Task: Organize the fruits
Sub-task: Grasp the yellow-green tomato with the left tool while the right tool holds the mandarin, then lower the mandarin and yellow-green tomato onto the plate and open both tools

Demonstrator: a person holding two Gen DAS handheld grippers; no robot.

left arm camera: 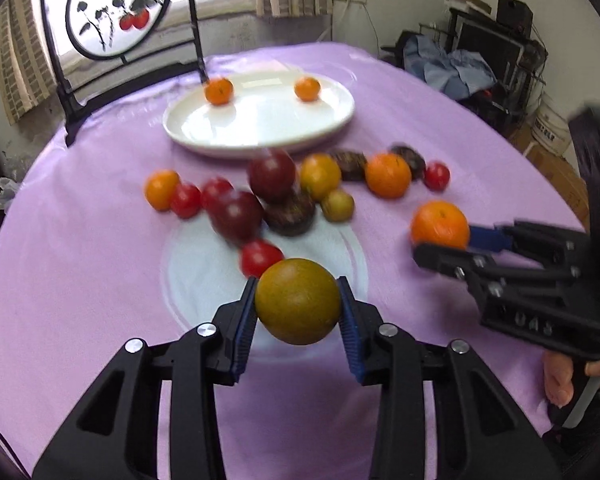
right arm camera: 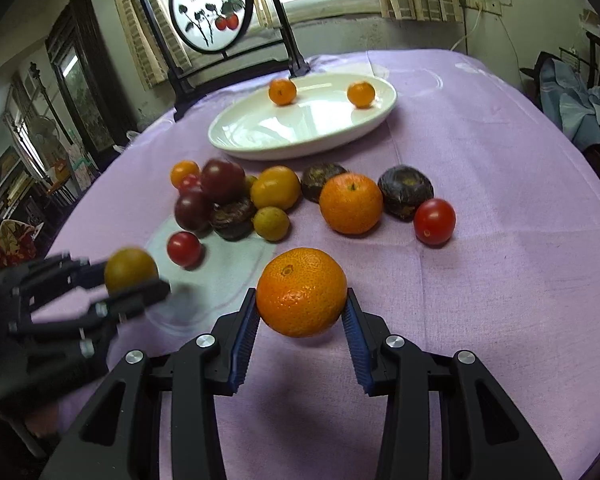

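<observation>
Our left tongs are clamped on a greenish-brown round fruit, the blue pads pressing its two sides, lifted just clear of the bench near its front edge. Our right tongs grip a mandarin the same way, toward the front right.

We judge both fruits light and fairly firm; the mandarin's pebbled peel gives the ribbed pads purchase, while the smoother green fruit may slip, so holding across the widest middle suits both. The cherry tomatoes look soft and easily bruised.

Beyond, a loose cluster of fruit lies mid-bench, and the white oval plate toward the far edge holds two small mandarins.

The painted round screen carries brush characters too small to read; raised lettering on the right tongs' body is blurred.
</observation>
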